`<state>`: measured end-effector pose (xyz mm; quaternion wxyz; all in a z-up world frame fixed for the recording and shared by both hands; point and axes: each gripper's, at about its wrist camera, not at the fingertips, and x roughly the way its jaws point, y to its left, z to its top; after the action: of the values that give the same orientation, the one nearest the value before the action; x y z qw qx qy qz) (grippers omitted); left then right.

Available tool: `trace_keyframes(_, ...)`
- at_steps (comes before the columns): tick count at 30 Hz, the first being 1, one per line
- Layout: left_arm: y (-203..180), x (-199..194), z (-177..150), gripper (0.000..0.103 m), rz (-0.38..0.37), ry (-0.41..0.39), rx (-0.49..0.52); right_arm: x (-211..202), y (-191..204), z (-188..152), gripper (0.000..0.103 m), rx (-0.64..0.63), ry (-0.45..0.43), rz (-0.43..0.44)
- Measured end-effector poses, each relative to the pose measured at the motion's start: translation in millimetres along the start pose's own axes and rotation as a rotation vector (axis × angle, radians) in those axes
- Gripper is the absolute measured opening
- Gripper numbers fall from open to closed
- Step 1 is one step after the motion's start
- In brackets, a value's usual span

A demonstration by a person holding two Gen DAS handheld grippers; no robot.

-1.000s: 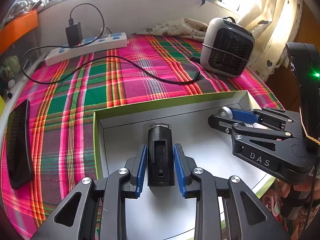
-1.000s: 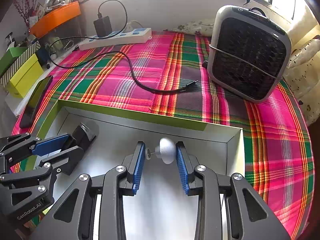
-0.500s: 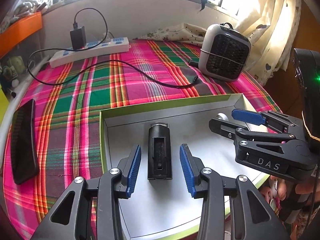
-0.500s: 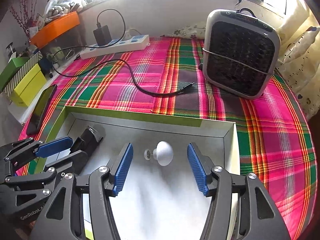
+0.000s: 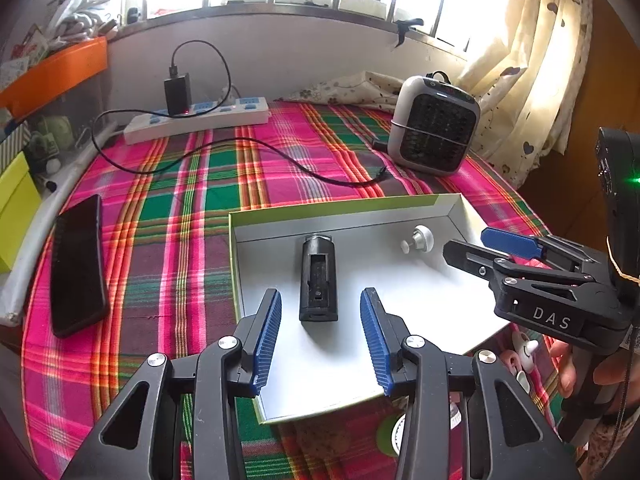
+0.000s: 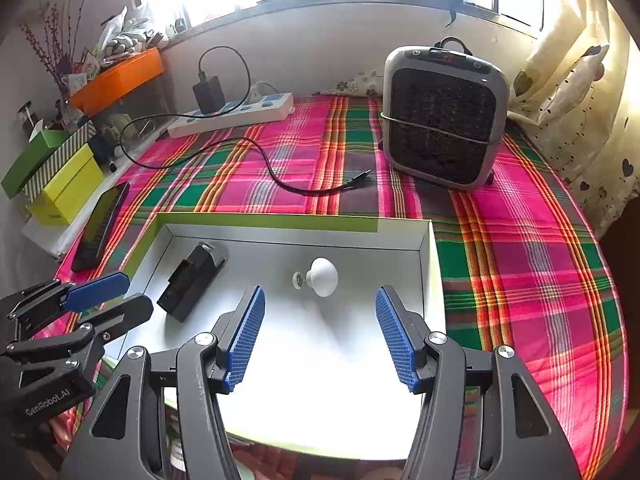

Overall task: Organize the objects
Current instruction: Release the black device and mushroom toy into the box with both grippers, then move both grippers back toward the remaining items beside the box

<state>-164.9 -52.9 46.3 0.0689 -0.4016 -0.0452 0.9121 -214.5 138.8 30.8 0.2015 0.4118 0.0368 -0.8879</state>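
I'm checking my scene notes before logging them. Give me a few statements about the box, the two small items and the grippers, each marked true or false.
1. The black holder lies in the box. True.
2. The left gripper grips the holder. False: it is open, pads clear.
3. The white knob lies in the box. True.
4. The right gripper is shut on the knob. False: open.
5. The phone is in the box. False: on the cloth.

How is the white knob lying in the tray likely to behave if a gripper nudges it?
The white knob lies on its side on its rounded head, so it would probably roll in an arc. The tray floor looks smooth, so it may also slide. It seems small and light.
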Motion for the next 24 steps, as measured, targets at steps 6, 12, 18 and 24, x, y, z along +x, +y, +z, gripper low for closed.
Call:
trace_keyframes(6, -0.5, -14.0, -12.8, 0.039, 0.009, -0.009, -0.002, -20.1, -1.5, -10.3, 0.059, 0.015, -0.031, -0.004)
trace_keyframes(12, 1.4, -28.8, -28.6, 0.039, 0.012, -0.036, -0.014, -38.4, -1.7, -24.7, 0.059, 0.014, -0.058, -0.017)
trace_keyframes(18, 11.7, -45.3, -44.3, 0.039, 0.001, -0.056, -0.067, -54.3, -6.2, -44.4, 0.059, 0.031, -0.078, -0.025)
trace_keyframes(24, 18.9, -55.3, -56.2, 0.039, -0.010, -0.056, -0.088, -69.6, -11.3, -63.5, 0.059, 0.028, -0.106, -0.062)
